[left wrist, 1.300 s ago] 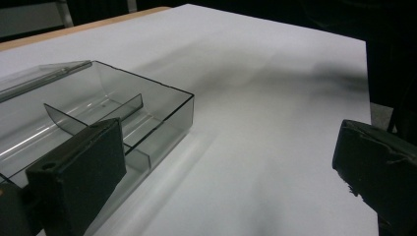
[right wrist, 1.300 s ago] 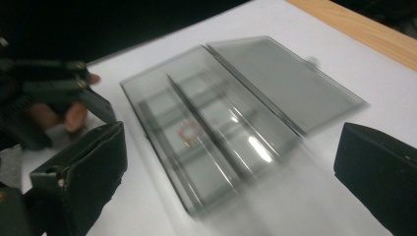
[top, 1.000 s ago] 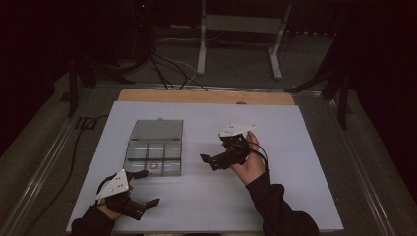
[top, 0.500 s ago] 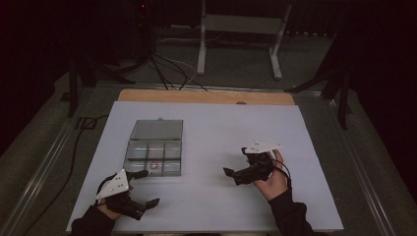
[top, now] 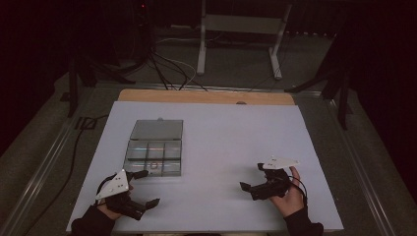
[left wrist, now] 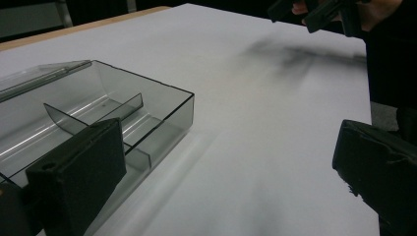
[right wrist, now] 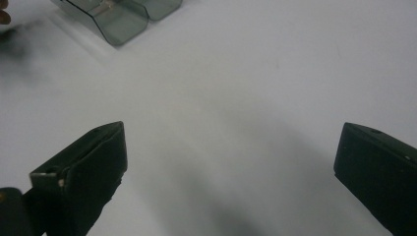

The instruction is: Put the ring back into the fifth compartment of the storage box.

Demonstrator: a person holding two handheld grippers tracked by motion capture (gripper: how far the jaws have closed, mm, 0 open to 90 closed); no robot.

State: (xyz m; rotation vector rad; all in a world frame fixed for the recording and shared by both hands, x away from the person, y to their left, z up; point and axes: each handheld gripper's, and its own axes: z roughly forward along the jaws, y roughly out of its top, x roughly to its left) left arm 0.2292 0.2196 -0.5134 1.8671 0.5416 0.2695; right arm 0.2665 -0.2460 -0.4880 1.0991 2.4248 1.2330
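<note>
Box [top: 155,147] near left edge, grippers apart

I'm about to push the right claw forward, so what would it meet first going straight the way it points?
Mostly bare white sheet. The right claw, open and empty, points across the table toward the clear plastic box, which sits off toward the left side of its line. Depth is unclear, but the box looks the first obstacle.

Left gripper [left wrist: 231,167] jaws wide apart, nothing between them, over the white table [left wrist: 275,123]. Clear plastic box [left wrist: 103,118] with dividers at 9 o'clock, one jaw overlapping its near corner. Other gripper [left wrist: 319,12], held in a hand [left wrist: 373,10], at 1 o'clock, well apart.
</note>
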